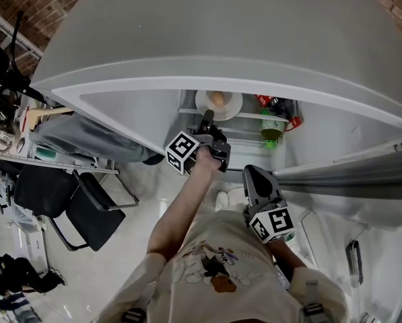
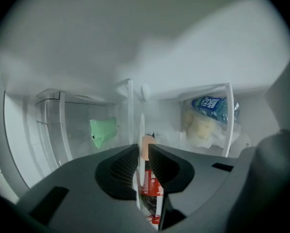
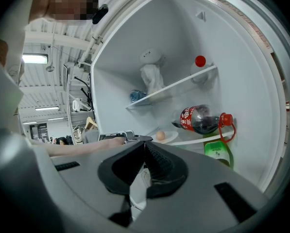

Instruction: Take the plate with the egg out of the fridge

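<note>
The plate (image 1: pixel 234 105) sits on a shelf (image 1: pixel 251 116) inside the open fridge (image 1: pixel 308 123), with the egg (image 1: pixel 217 99) loose on its middle. The left gripper (image 1: pixel 207 118) reaches in, and its jaws are clamped on the near rim, pinching only a thin edge. The right gripper (image 1: pixel 252 172) hangs back by the person's chest, jaws together on nothing.

From where I stand, the egg is the worry. Held by one rim, the plate wants to sag at its far side, and any tilt would probably roll the egg off. The smooth rim could also slip out of the jaws. A cola bottle (image 1: pixel 275 105) lies just beside the plate, so a sideways pull could knock it. Drawing the plate straight out and level looks safest.
</note>
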### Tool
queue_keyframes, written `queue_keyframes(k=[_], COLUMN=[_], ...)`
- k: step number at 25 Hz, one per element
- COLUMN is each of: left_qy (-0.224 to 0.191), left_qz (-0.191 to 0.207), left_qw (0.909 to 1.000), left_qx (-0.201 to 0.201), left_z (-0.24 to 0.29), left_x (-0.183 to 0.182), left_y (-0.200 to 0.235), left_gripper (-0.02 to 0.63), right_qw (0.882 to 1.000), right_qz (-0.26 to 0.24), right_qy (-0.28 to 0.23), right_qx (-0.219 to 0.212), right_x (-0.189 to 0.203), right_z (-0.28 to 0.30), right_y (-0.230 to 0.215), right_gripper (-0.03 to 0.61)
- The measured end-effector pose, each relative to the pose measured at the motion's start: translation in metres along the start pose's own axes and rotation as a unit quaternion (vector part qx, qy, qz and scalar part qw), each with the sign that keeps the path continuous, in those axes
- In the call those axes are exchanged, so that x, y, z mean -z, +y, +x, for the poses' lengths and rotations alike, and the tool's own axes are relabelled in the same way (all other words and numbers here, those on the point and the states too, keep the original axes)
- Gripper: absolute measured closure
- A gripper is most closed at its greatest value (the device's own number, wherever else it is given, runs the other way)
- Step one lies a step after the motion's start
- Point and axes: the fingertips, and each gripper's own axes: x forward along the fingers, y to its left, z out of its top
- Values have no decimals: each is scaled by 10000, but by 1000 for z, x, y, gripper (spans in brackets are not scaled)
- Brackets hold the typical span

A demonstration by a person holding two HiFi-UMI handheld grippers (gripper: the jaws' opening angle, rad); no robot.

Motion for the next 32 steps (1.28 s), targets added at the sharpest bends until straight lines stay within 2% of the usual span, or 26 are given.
queue_keyframes(k=[6, 9, 16, 32], left_qy=[51, 81, 182, 234], left_qz=[1, 9, -33, -10], left_qw=[10000, 9999, 9996, 9994], left_qx=[-64, -152, -212, -249], left_z=[3, 3, 1, -18], left_x=[1, 1, 2, 7], left_y=[2, 5, 6, 6], left_gripper=[543, 580, 592, 592], right_qw=[10000, 10000, 10000, 9999], right_qz=[-1, 0, -7, 87], right_qy=[6, 0, -12, -10], right_qx=[0, -4, -24, -65], right_x=[0, 0, 0, 3], right_z=[1, 0, 0, -2], right_y=[-1, 0, 1, 8], right_gripper=[572, 572, 572, 572])
